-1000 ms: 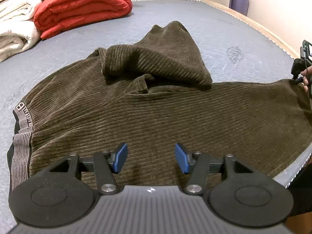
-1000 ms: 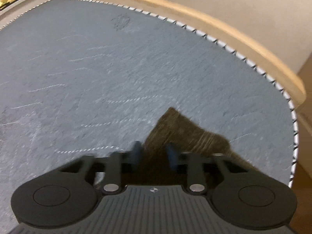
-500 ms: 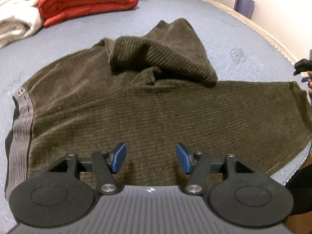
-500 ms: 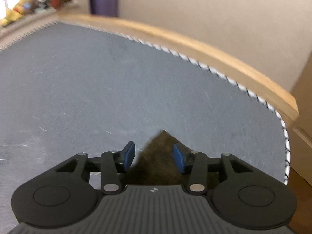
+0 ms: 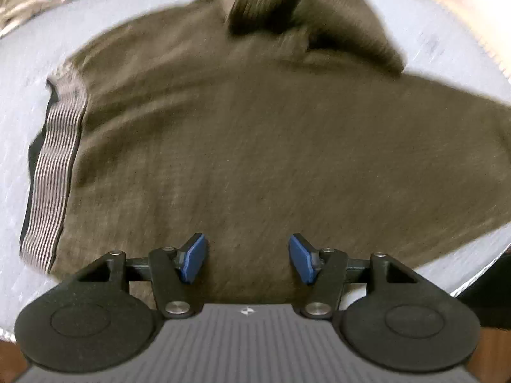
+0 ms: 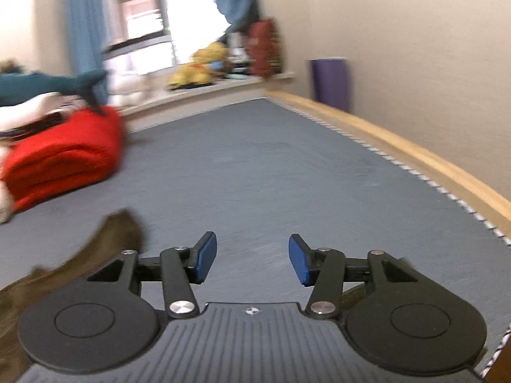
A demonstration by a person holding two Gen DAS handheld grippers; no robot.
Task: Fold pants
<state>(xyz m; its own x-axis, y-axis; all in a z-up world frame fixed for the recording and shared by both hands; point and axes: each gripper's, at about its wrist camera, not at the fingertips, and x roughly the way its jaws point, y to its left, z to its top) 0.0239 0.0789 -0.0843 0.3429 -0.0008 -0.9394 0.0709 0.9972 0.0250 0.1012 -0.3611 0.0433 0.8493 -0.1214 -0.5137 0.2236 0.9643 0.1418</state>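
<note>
Brown pants spread on the bed, left hand-held gripper released above them, right hand-held gripper opening, empty

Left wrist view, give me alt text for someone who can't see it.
Brown corduroy pants lie spread on a grey-blue mattress, the striped waistband at left and one leg bunched at the top. The left gripper hangs above the near edge, jaws apart with nothing between them.

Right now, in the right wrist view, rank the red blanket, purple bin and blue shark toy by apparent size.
1. Red blanket, clearly largest.
2. Shark toy and purple bin look about alike; blur, cropping and differing distance leave their order unsure.
</note>
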